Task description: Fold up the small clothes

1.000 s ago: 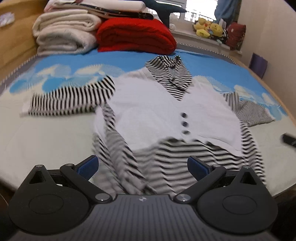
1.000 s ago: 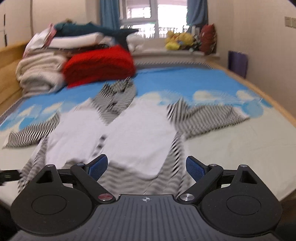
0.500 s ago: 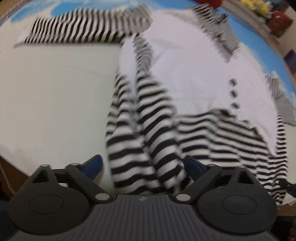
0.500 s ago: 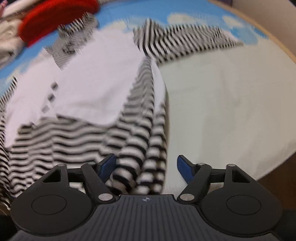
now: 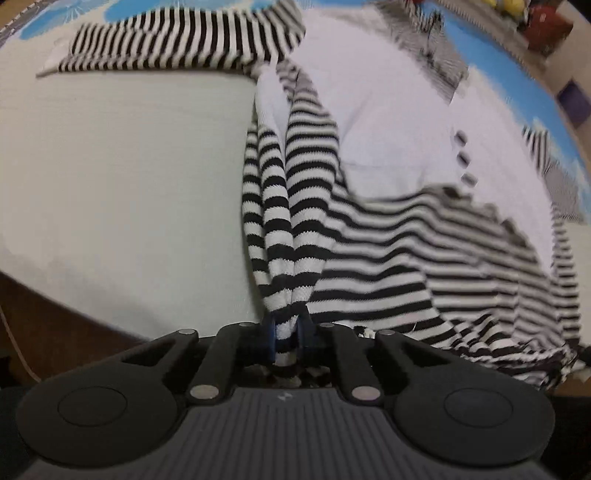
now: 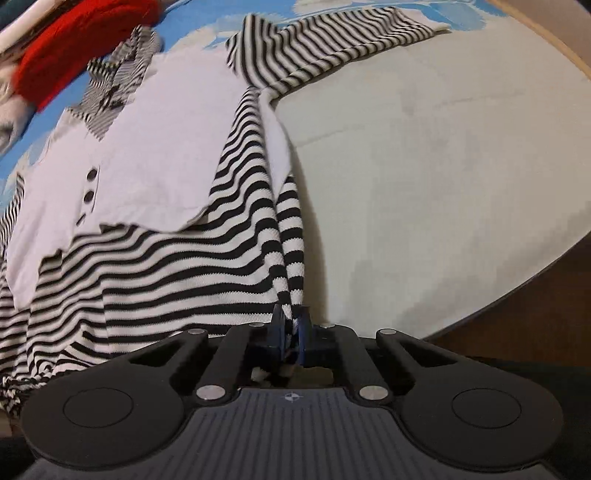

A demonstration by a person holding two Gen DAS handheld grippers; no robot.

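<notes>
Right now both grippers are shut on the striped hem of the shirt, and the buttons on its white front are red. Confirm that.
Not quite: the buttons are dark, not red, as the right wrist view shows. Both the left gripper and the right gripper are shut on the shirt hem.

The right gripper [image 6: 291, 328], black with blue finger pads [image 6: 277, 326], is clamped on a bunched fold at the bottom hem corner of the small black-and-white striped knit top with a plain white front panel [image 6: 166, 133]. From the pinch the striped fabric rises in tight vertical ridges toward the armpit, where a striped sleeve [image 6: 332, 44] spreads out to the right over the pale cream bedsheet [image 6: 424, 166]. Dark round buttons [image 6: 88, 195] run down the white panel at left, below the striped collar [image 6: 118, 74]. A folded red blanket [image 6: 74, 48] lies beyond on the blue cloud-print cover [image 6: 207, 14]
</notes>
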